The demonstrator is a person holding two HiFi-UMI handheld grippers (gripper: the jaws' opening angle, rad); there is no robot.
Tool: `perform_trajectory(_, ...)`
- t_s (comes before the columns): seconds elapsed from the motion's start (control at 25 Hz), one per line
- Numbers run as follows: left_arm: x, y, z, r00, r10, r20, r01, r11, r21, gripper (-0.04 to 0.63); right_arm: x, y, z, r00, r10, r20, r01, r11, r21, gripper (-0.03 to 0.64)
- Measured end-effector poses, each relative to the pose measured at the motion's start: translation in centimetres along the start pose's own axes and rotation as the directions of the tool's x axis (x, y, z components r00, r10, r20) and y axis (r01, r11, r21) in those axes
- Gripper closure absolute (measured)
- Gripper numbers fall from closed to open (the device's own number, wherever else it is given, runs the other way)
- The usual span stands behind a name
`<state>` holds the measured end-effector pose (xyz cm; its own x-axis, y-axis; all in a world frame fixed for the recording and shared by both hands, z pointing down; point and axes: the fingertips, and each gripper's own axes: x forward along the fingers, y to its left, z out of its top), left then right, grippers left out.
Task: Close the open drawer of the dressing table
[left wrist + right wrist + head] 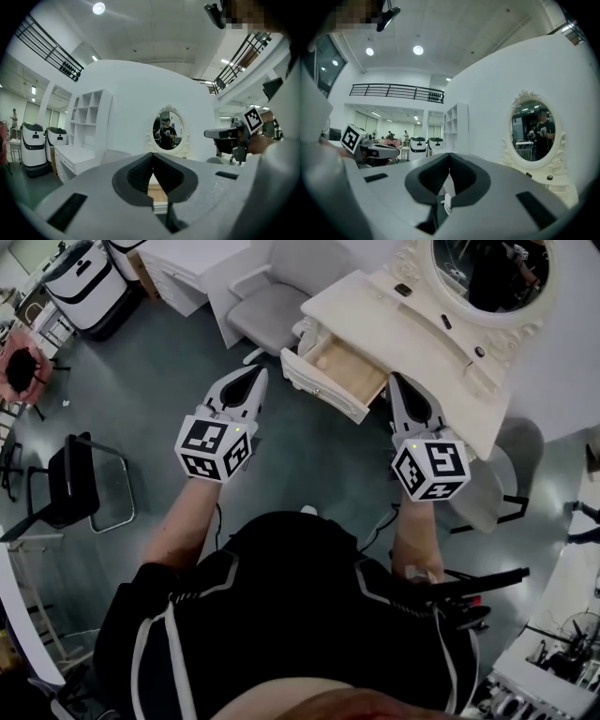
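The cream dressing table (412, 329) with its oval mirror (487, 277) stands at the upper right of the head view. Its drawer (333, 371) is pulled out towards me and shows a bare wooden inside. My left gripper (257, 376) is shut and empty, its tips just left of the drawer front. My right gripper (396, 382), also shut and empty, has its tips by the drawer's right end, under the table top. In the left gripper view the shut left gripper (152, 157) points level at the mirror (168, 132), and a strip of the drawer (157, 196) shows below the pads.
A grey armchair (272, 306) stands left of the dressing table and a grey seat (497, 488) to its right. A black chair (80, 479) is on the floor at the left. White machines (84, 282) and a white cabinet (178, 263) line the far side.
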<state>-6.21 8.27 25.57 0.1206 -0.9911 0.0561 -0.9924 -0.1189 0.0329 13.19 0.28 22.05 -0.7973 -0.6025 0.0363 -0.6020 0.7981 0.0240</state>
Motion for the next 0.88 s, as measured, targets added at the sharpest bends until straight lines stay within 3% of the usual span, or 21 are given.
perform_trajectory(0.24, 0.7, -0.8, 0.4, 1.0, -0.012, 0.008, 0.012, 1.0, 0.025, 0.591, -0.6, -1.2, -0.5, 1.0, -0.012, 0.004, 0.012, 1.0, -0.002, 0.611)
perform_trajectory(0.48, 7.2, -1.5, 0.1, 0.997, -0.076, -0.01, 0.076, 0.997, 0.034, 0.591, 2.0, -6.0, -1.2, 1.0, -0.028, -0.015, 0.027, 1.0, -0.014, 0.611)
perform_trajectory(0.76, 11.7, 0.8, -1.1, 0.981, -0.193, -0.035, 0.193, 0.981, -0.008, 0.591, 5.3, -6.0, -1.9, 0.997, -0.076, -0.025, 0.075, 0.997, -0.016, 0.612)
perform_trajectory(0.88, 13.7, 3.0, -1.4, 0.976, -0.217, -0.036, 0.218, 0.975, 0.036, 0.591, 7.3, -5.7, -2.7, 0.993, -0.103, -0.052, 0.103, 0.995, -0.011, 0.612)
